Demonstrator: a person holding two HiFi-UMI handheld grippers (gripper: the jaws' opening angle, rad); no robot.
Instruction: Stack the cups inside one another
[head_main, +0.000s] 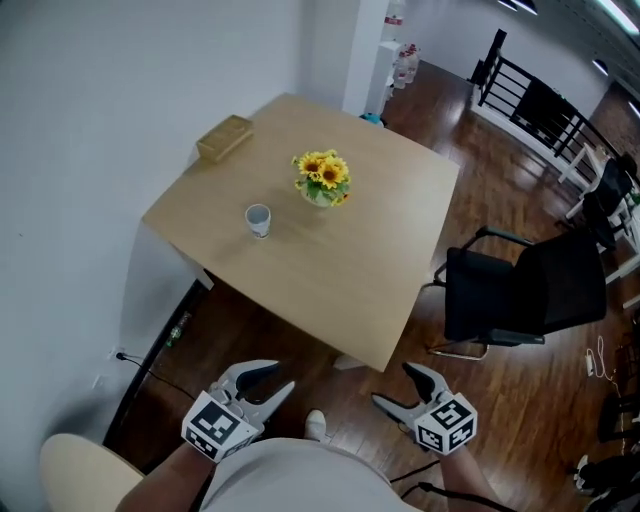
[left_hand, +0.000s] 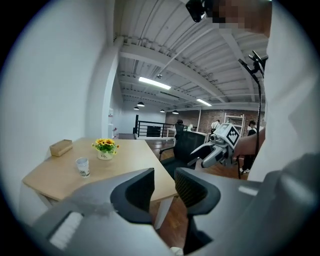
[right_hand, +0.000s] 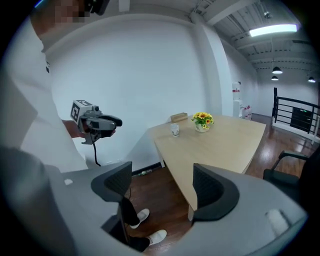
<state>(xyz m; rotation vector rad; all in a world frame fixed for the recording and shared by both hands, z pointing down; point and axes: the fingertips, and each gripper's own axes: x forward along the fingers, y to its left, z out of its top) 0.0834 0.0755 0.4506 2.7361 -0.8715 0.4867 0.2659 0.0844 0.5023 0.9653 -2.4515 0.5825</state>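
One white cup (head_main: 258, 219) stands on the light wooden table (head_main: 340, 270), just left of a small pot of sunflowers (head_main: 322, 180). I make out no second cup. Both grippers hang below the table's near edge, well short of the cup and close to the person's body. The left gripper (head_main: 275, 380) is open by a narrow gap and empty. The right gripper (head_main: 397, 386) is open wide, also empty. The cup (left_hand: 82, 166) looks small and far off in the left gripper view, and the cup (right_hand: 174, 129) looks the same in the right gripper view.
A wooden box (head_main: 224, 137) lies at the table's far left corner by the white wall. A black office chair (head_main: 520, 290) stands at the table's right on dark wood floor. A round beige seat (head_main: 80, 475) sits at lower left. A cable runs along the wall base.
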